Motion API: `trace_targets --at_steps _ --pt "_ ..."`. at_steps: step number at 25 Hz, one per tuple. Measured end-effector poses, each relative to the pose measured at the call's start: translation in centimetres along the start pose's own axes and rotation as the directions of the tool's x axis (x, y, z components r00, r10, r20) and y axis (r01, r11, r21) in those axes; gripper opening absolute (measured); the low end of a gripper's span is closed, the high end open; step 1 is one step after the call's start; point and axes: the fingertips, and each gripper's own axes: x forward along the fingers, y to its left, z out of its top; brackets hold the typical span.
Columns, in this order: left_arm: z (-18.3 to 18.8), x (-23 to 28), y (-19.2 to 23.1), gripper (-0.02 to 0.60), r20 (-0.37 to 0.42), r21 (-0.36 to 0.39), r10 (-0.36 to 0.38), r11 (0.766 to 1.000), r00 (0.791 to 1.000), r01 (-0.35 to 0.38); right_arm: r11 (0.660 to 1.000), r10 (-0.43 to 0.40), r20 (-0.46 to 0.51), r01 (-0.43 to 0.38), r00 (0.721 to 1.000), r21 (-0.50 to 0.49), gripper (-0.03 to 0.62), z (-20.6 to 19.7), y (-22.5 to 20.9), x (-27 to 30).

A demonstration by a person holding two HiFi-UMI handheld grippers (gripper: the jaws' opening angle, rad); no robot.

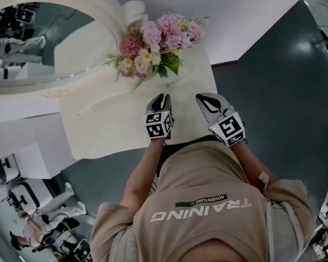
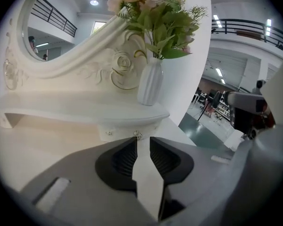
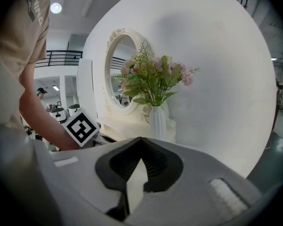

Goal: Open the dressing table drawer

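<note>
Drawer (image 2: 117,132) under raised shelf (image 2: 85,111) still shut. Knob (image 2: 137,135) just ahead of your left gripper (image 2: 142,140), jaws apart, nothing between. Your right gripper (image 3: 140,139) has jaws together, empty. Grasp and pull both left.

Head view steeply down; 2 gripper views low; all share flowers (image 1: 158,45).

the left gripper (image 1: 160,98) is pointing forward and downward, its jaws standing apart with nothing between them. just right of it, the right gripper (image 1: 206,98) is keeping its jaws together, empty. the left forearm (image 1: 138,173) and right forearm (image 1: 250,160) are reaching forward, side by side.
</note>
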Motion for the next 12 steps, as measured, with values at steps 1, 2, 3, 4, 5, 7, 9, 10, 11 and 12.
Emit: trace_targets --at_steps 1,2,3,4,5,7,9,10,11,12 --pt "-0.1 0.4 0.2 0.103 -0.009 -0.017 -0.001 1.0 1.0 0.001 1.0 -0.007 0.0 0.007 1.0 0.004 0.002 -0.1 -0.2 0.0" --pt "-0.2 0.9 0.4 0.103 -0.013 -0.031 -0.001 1.0 1.0 0.001 1.0 -0.017 0.001 0.017 1.0 0.009 0.002 -0.3 -0.4 -0.1" --pt "-0.1 1.4 0.5 0.109 -0.016 -0.036 0.0 0.999 1.0 -0.001 1.0 -0.026 -0.001 0.026 1.0 0.014 0.002 -0.4 -0.7 -0.1" --pt "0.0 1.8 0.6 0.115 -0.017 -0.029 0.004 1.0 1.0 -0.005 0.999 -0.033 -0.004 0.033 0.999 0.022 0.002 -0.6 -0.9 -0.1" --pt "0.1 2.1 0.6 0.121 -0.019 -0.018 0.007 1.0 1.0 -0.008 0.999 -0.037 -0.008 0.037 0.999 0.032 0.002 -0.7 -1.0 -0.2" --pt "0.1 2.7 0.3 0.132 -0.029 -0.013 0.009 1.0 1.0 -0.009 0.998 -0.038 -0.018 0.039 0.999 0.043 0.002 -1.0 -1.0 -0.3" --pt "0.0 3.6 0.2 0.137 -0.045 -0.029 0.018 0.999 0.999 -0.02 0.998 -0.037 -0.031 0.038 0.999 0.044 0.002 -1.2 -1.2 -0.4" --pt "0.0 4.0 0.3 0.137 -0.053 -0.039 0.028 0.999 0.998 -0.03 0.998 -0.036 -0.035 0.037 0.999 0.043 0.002 -1.3 -1.4 -0.4" --pt "0.0 4.4 0.5 0.137 -0.058 -0.049 0.04 0.998 0.998 -0.042 0.999 -0.034 -0.037 0.035 0.999 0.041 0.002 -1.2 -1.6 -0.3" --pt "0.0 4.6 0.8 0.137 -0.061 -0.054 0.053 0.997 0.997 -0.056 0.999 -0.031 -0.038 0.033 0.999 0.038 0.002 -1.2 -1.7 -0.2"
